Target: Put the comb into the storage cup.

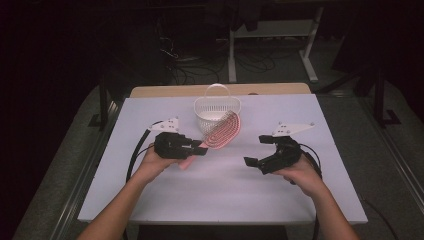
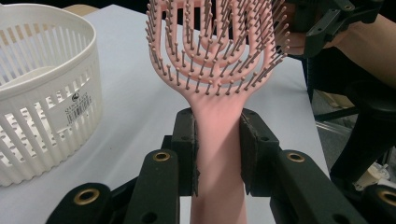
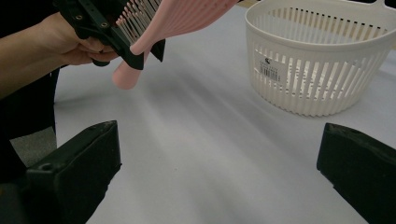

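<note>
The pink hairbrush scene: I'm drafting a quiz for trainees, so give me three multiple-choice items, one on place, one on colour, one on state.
1. Where is the basket?
A. at the table's far middle
B. at the table's near edge
C. on the floor

2. What colour is the hairbrush?
A. blue
B. pink
C. green

3. How is the left hand-held gripper?
A. open and empty
B. shut on the basket's handle
C. shut on the hairbrush's handle

Answers: A, the high view shows it beyond both hands; B, pink throughout; C, its pads press the handle on both sides.

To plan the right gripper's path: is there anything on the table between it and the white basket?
Nothing: the right gripper view shows bare table up to the white basket.
</note>
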